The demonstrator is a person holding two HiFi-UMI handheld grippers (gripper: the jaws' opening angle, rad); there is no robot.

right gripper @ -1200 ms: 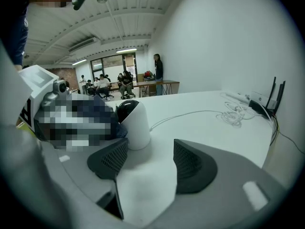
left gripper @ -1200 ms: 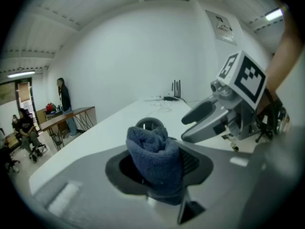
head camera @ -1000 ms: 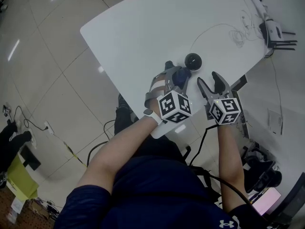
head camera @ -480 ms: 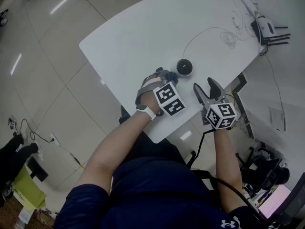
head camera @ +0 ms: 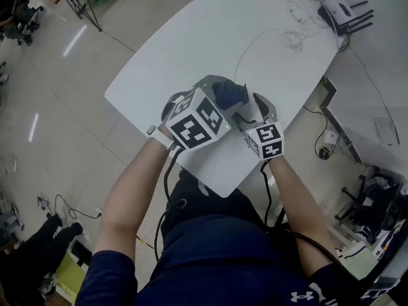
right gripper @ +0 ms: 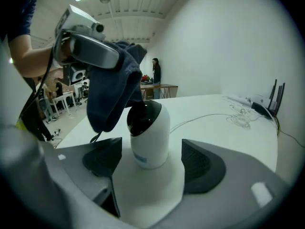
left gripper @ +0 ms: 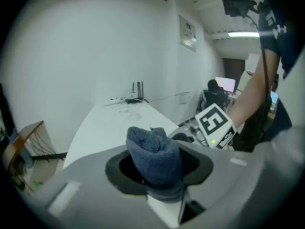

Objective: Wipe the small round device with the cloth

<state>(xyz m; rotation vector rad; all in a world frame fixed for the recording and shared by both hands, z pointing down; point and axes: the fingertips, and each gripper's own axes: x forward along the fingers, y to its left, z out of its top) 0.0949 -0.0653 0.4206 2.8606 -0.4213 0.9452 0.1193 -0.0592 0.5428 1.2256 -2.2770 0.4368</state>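
The bunched dark blue cloth [left gripper: 153,154] is being clamped in the nearly closed left gripper [left gripper: 155,171]. The right gripper [right gripper: 151,163], its jaws just opened wider, is being held around the small round device [right gripper: 148,137] without touching it. The device is standing upright on the desk [right gripper: 209,111], long axis vertical, its white body topped by a glossy black face turned toward the cloth.

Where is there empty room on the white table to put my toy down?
The wide bare stretch of table between the small round device and the tangled cables is free. It's crowded at the near edge around the device and cloth, and by the router.
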